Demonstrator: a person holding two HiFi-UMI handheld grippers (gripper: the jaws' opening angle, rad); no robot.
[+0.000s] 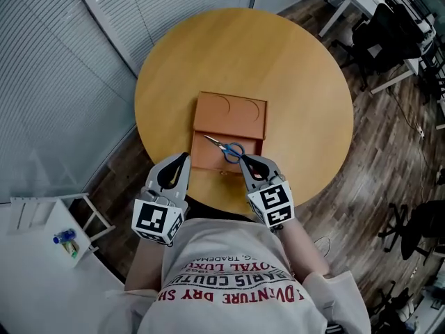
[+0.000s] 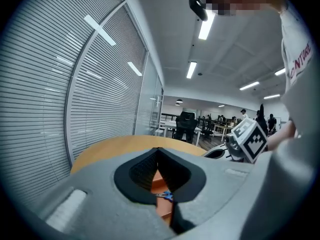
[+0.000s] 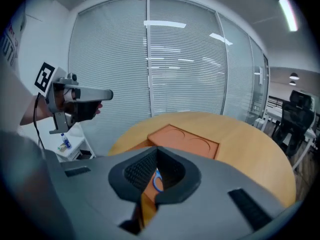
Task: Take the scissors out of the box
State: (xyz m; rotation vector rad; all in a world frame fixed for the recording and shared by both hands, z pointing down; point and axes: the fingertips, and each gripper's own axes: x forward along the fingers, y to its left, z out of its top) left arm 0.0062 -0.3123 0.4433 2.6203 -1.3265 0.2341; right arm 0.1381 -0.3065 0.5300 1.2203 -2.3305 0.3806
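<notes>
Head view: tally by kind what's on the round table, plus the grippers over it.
box: 1 (orange, open)
scissors: 1 (blue handles, lying in the box)
grippers: 2 (left gripper, right gripper)
Total: 4

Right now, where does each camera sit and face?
Head view: on the person's head, steeply down onto round table, orange box, scissors; left gripper, right gripper, shirt show.
Left gripper view: along its shut jaws toward the box; right gripper shows.
Right gripper view: likewise; left gripper shows.
All share box, scissors.
</notes>
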